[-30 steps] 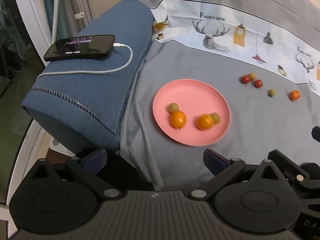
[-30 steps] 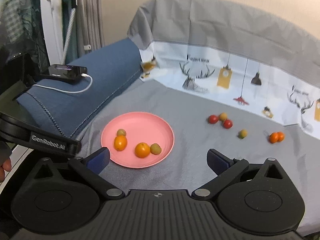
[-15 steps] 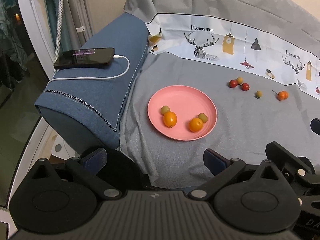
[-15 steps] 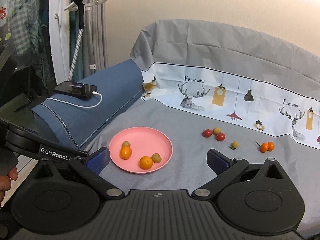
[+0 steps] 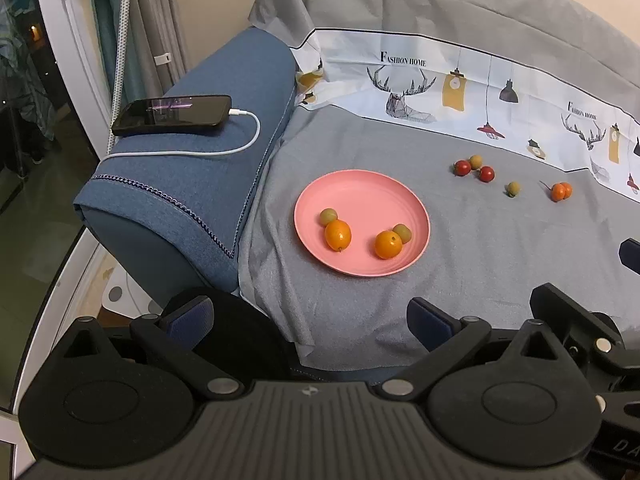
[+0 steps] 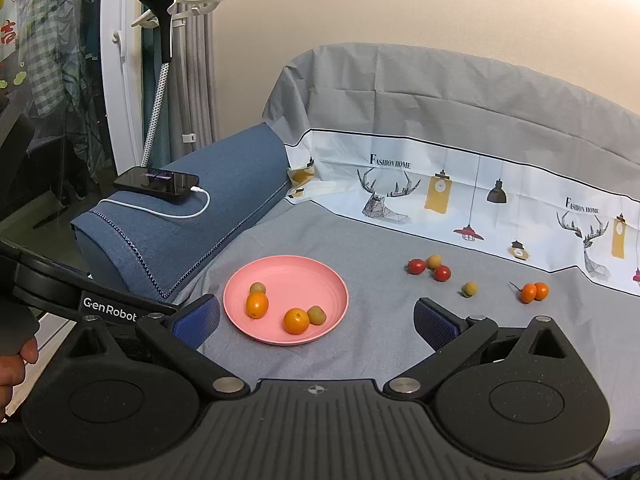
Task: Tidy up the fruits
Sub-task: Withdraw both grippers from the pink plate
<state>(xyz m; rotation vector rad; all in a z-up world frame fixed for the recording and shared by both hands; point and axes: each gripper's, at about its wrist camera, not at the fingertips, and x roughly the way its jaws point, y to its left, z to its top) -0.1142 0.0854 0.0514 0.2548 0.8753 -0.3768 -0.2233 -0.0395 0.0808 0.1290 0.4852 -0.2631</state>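
Observation:
A pink plate (image 5: pixel 360 188) (image 6: pixel 304 272) lies on the grey sofa cover and holds two orange kumquats (image 5: pixel 338 235) (image 6: pixel 257 305) and two small green fruits (image 5: pixel 402 233) (image 6: pixel 316 315). Loose on the cover to the right lie two red tomatoes (image 5: pixel 463 167) (image 6: pixel 417 266) with a tan fruit, a single green fruit (image 5: pixel 513 189) (image 6: pixel 469 289) and an orange pair (image 5: pixel 561 191) (image 6: pixel 534 291). My left gripper (image 5: pixel 310 320) hangs open over the seat's front edge, well short of the plate. Open too, my right gripper (image 6: pixel 316 320) frames the plate's near rim from above.
A black phone (image 5: pixel 172 114) (image 6: pixel 157 182) with a white charging cable rests on the blue armrest (image 5: pixel 192 176) at left. The printed backrest cover (image 6: pixel 440 188) rises behind the fruits. A person's fingers (image 6: pixel 16 364) show at the left edge, and a garment steamer stands by the curtain.
Both grippers have pulled back and up from the sofa, so the plate and fruits look smaller and farther. Nothing on the seat has moved.

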